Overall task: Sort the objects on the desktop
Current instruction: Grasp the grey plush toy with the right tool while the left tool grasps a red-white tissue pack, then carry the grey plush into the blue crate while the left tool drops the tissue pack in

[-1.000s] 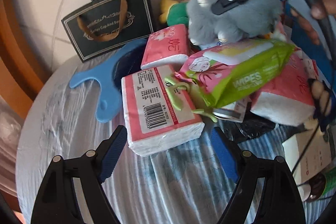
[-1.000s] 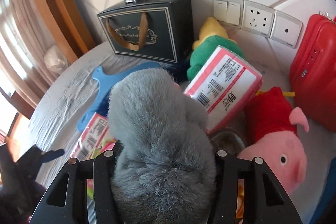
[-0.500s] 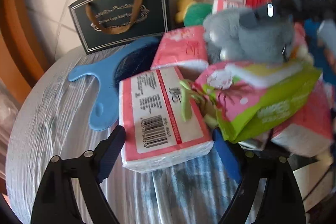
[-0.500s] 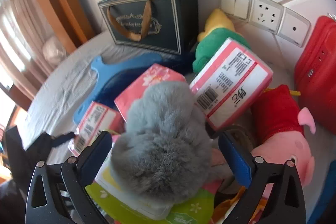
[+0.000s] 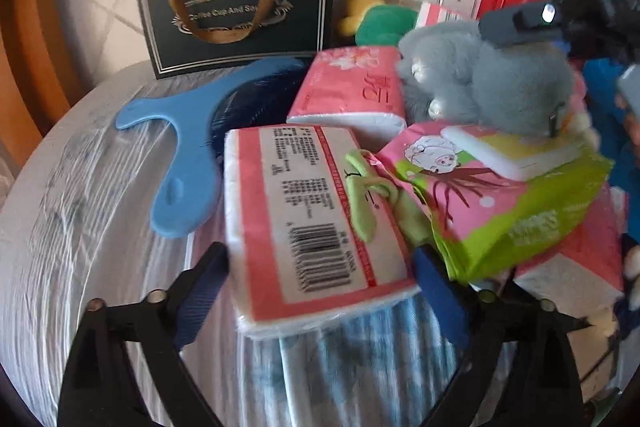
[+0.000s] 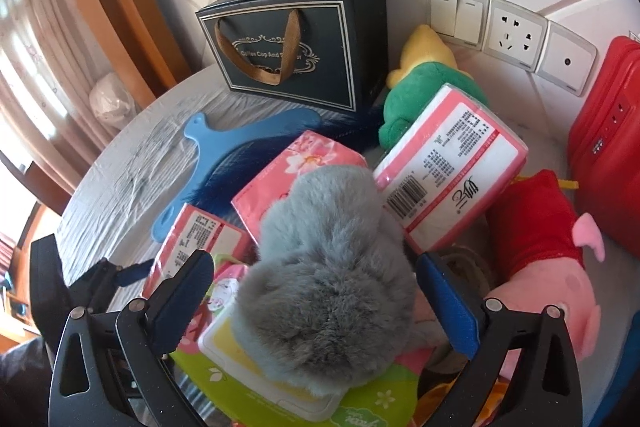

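Two grippers are in play, and I read both as spread wide with nothing clamped. My left gripper [image 5: 320, 287] straddles the near end of a pink-and-white tissue pack [image 5: 308, 223] lying label-up with its barcode toward me; whether the blue pads [image 5: 202, 293] actually press its sides I cannot tell. My right gripper [image 6: 312, 301] hangs over the grey plush toy [image 6: 328, 279], its pads standing off either flank of the fur. That toy rests on the white lid of a green-and-pink wipes pack [image 5: 516, 203], which leans against the tissue pack beside a small green plastic hanger [image 5: 366, 197]. Just behind sits a second tissue pack [image 5: 352, 87] with a flower print, and a third [image 6: 452, 171] tilts up against the green and yellow plush [image 6: 420, 87]. A pink pig plush in red [image 6: 544, 259] lies to the right, near a red case [image 6: 608, 147]. Left of the pile, a blue brush [image 5: 180, 147] lies flat on the grey cloth-covered table [image 5: 80, 227]. Farthest back, a dark gift bag [image 6: 296, 43] with brown ribbon handles stands against the wall, beside the wall sockets [image 6: 512, 31].
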{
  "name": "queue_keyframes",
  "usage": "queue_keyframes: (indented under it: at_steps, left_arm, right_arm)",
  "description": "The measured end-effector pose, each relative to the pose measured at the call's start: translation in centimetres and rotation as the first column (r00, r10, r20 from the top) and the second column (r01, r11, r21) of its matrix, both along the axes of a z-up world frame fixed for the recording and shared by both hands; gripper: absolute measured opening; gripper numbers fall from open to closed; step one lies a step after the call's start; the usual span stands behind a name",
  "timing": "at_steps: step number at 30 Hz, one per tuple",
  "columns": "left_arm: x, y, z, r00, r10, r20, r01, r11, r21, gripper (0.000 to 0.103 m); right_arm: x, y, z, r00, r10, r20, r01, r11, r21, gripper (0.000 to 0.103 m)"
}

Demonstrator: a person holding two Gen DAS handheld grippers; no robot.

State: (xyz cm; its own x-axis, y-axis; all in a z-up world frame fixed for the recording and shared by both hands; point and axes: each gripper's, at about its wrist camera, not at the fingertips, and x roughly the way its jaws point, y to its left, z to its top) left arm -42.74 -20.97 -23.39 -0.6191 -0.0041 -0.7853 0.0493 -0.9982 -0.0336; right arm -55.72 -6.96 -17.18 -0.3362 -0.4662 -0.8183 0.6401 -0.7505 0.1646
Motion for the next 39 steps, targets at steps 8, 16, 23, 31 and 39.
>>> queue_keyframes:
  at_steps: [8, 16, 23, 31, 39]
  left_arm:
    - [-0.9, 0.4, -1.4, 0.997, -0.015, 0.077, 0.024, 0.992, -0.124, 0.093]
    - [-0.3, 0.6, -1.3, 0.997, -0.015, 0.070, 0.024, 0.990, -0.137, 0.092]
    - [1.3, 0.0, -1.0, 0.998, -0.014, 0.062, 0.021, 0.992, -0.124, 0.089]
    - [7.4, -0.5, 2.5, 1.000, 0.000, -0.004, -0.001, 0.983, -0.182, 0.088]
    - [13.5, 1.8, 10.6, 0.983, -0.076, -0.167, 0.033, 0.968, -0.248, 0.088]
  right_arm:
    - [-0.9, 0.3, -0.4, 0.999, 0.005, 0.040, -0.006, 1.000, 0.030, 0.103]
    - [-3.4, -3.5, -3.3, 0.997, 0.046, 0.066, -0.061, 0.969, 0.238, 0.103]
    - [-1.5, -5.7, -5.1, 0.985, 0.159, -0.068, -0.115, 0.895, 0.431, 0.033]
    - [2.9, 2.4, 1.7, 0.995, -0.020, -0.100, 0.028, 0.996, 0.083, 0.032]
    - [10.1, 9.1, 7.7, 0.989, -0.147, -0.022, 0.138, 0.964, -0.228, 0.030]
